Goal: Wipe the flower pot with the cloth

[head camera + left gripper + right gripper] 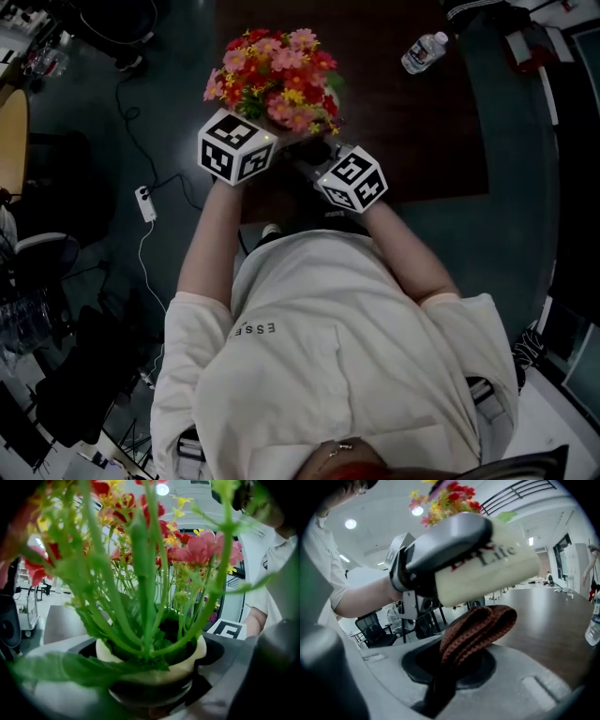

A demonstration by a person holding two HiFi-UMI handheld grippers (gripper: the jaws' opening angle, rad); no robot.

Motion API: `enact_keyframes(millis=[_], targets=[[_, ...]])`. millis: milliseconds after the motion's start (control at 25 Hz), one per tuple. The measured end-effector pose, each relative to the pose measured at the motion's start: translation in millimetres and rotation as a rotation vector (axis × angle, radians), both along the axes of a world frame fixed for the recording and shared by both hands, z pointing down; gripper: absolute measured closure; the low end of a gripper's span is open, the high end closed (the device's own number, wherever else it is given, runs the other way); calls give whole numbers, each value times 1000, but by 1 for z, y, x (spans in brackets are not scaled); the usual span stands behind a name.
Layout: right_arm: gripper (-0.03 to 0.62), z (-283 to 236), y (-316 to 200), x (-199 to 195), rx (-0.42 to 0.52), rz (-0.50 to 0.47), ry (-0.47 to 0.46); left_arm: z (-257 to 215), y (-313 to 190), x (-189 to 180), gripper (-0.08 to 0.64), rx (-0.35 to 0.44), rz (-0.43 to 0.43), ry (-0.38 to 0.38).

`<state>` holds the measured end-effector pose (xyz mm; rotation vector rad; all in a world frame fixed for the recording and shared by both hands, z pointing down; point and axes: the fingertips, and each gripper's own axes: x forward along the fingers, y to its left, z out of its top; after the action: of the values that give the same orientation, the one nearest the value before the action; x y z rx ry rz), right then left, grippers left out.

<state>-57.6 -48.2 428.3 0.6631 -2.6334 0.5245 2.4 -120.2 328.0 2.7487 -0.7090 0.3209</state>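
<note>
- The cream flower pot (pixel 487 573) has "Life" in dark letters on its side. Red letters before that word are partly covered by a grey jaw and cannot be read.
- The person's cream T-shirt (pixel 328 328) shows the letters "ESSE" (pixel 255 329) at the chest, and the rest is lost in a fold.
- The left hand-held gripper (pixel 152 686) is clenched on the pot just below its rim. In the right gripper view the pot is tilted and held clear of the surface.
- Red, pink and yellow flowers (pixel 274 75) on green stems rise from the pot, over the near-left corner of the dark brown counter (pixel 403 122).
- The right hand-held gripper (pixel 450 667) is clamped on a brown knitted cloth (pixel 480 627). The cloth's folded end sticks up right under the pot's lower side and seems to touch it.
- Both bare forearms reach forward from the body to the counter's near edge, with the left forearm (pixel 211 244) straighter and the right forearm (pixel 412 253) angled inward. The two black-and-white marker cubes sit close together.
- A clear plastic water bottle (pixel 424 52) lies near the far right of the counter, well apart from the pot.
</note>
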Motion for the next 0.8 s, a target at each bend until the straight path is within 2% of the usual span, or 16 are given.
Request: enact_keyframes(millis=[280,360,440,600,800], targets=[[546,-7,-47,64,16,239,-16,-14,16,-3,-15,-8,42,9],[546,-17,-58,74,46,265,-32,-15,21,2,-15,-17,71,14],[546,-28,-63,74,86,239,-53,-14,26,9,-15,-27,107,16],[546,-45,-58,59,165,120,-95,-17,33,20,-14,-41,164,28],[546,-57,-40,45,213,47,-154,-25,37,22,-14,-40,185,53]])
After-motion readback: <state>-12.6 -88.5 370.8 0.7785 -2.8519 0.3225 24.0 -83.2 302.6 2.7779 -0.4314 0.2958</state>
